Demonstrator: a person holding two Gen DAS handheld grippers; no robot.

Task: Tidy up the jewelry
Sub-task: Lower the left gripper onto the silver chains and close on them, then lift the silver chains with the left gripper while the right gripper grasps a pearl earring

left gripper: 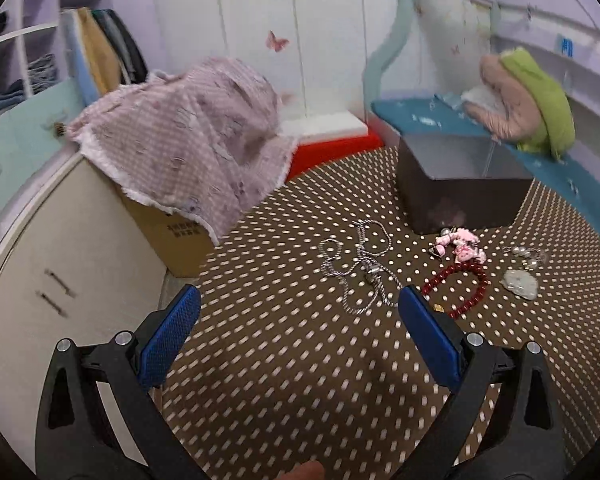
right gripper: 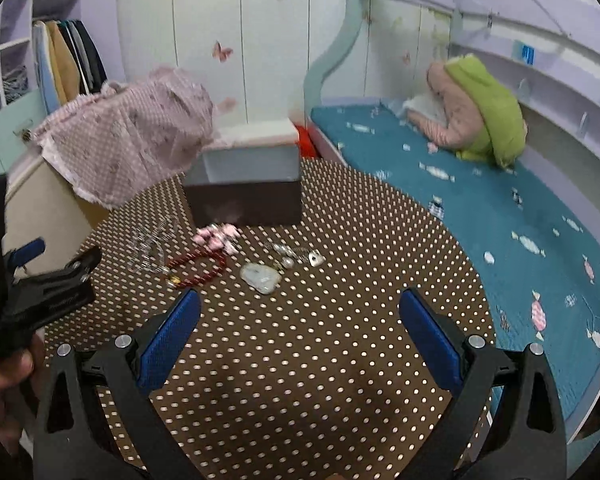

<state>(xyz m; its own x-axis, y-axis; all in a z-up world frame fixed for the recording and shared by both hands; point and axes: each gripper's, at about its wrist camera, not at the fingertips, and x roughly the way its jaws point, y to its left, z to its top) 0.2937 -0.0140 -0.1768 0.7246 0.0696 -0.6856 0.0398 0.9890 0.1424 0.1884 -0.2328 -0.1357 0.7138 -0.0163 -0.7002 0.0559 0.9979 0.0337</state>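
Jewelry, including silver chain [left gripper: 360,268], red bracelet [left gripper: 458,290] and jade pendant [right gripper: 261,277], lies loose on the dotted surface [left gripper: 284,360] before the dark box [left gripper: 460,192]; sorting apparently unstarted. Left tool [left gripper: 300,336] and right tool [right gripper: 300,336]: jaws apart, empty.

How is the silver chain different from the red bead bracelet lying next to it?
The silver chain is thin and pale, while the red bead bracelet is made of chunky dark red beads. The chain sprawls in tangled loops; the bracelet forms one neat ring. Both lie loose on the dotted tablecloth in front of the dark box, untouched by either gripper.
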